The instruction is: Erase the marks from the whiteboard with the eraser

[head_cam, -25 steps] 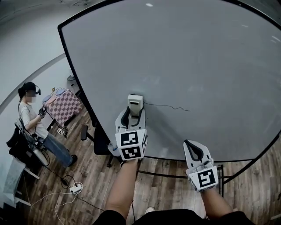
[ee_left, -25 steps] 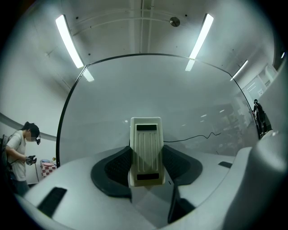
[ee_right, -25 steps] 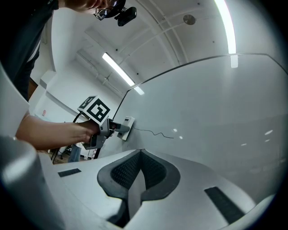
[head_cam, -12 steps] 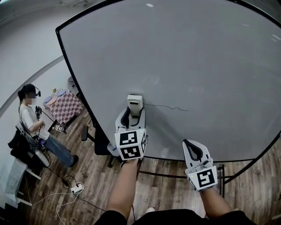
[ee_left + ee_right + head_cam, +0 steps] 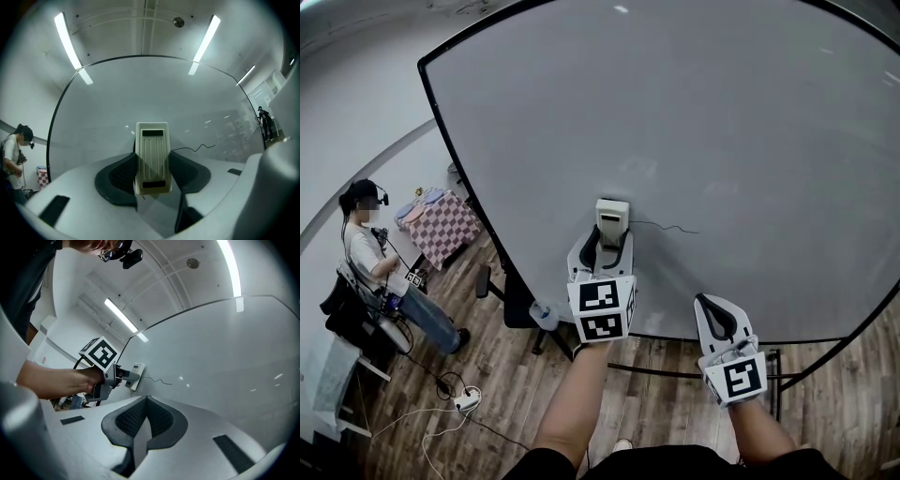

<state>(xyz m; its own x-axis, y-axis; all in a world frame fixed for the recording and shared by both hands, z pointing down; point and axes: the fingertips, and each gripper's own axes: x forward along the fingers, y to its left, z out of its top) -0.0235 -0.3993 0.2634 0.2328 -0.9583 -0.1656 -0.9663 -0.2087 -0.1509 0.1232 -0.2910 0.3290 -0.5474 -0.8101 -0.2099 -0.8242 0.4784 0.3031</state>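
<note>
A large whiteboard (image 5: 694, 122) fills the head view. A thin black squiggly line (image 5: 666, 226) runs rightwards from the eraser. My left gripper (image 5: 607, 246) is shut on the white eraser (image 5: 611, 221), which is pressed flat against the board at the line's left end. In the left gripper view the eraser (image 5: 152, 157) sits between the dark pads with the black line (image 5: 194, 148) trailing to its right. My right gripper (image 5: 713, 321) hangs lower right, shut and empty, away from the board. The right gripper view shows the eraser (image 5: 136, 375) and the mark (image 5: 157, 381).
A person (image 5: 380, 272) with a headset stands at far left beside a checkered table (image 5: 436, 225). The whiteboard's black frame edge (image 5: 464, 178) slants down the left. A stand and wood floor (image 5: 487, 394) lie below, with cables and a power strip (image 5: 464, 401).
My left gripper with the eraser has slid right along the board, wiping away the left part of the black line. The right gripper has stayed put.
</note>
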